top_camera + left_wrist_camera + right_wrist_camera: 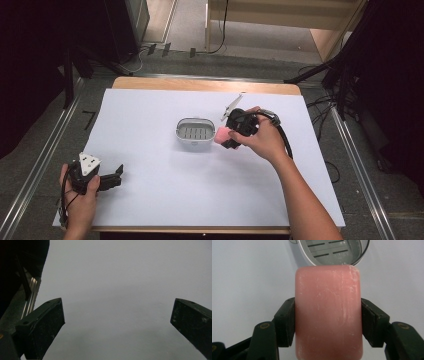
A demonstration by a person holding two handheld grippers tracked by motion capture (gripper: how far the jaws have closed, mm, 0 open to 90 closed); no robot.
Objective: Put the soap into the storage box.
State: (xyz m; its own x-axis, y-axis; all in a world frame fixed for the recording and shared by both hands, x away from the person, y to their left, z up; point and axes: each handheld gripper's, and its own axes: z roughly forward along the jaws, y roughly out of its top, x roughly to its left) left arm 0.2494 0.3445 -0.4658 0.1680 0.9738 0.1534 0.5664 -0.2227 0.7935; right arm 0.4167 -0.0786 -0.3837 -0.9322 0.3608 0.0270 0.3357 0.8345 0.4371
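Your right gripper (pixel 226 137) is clenching a pink soap bar (pixel 328 312) across its short sides, so the long axis of the bar is running forward along the jaws, toward the soap dish (pixel 195 134). In the high view the dish is lying just to the left of the bar, very near but not touching as far as I can tell; in the right gripper view its rim (pixel 329 263) is sitting just past the far end of the bar. I am judging that the next move is putting the bar into the dish — so you are needing a short push to the left, along the bar's own length, and the right hand is clearly the nearer one.

Your left gripper (pixel 111 177) is resting well apart at the near left corner of the white sheet (pixel 150 185), jaws released and wide — nothing between them.
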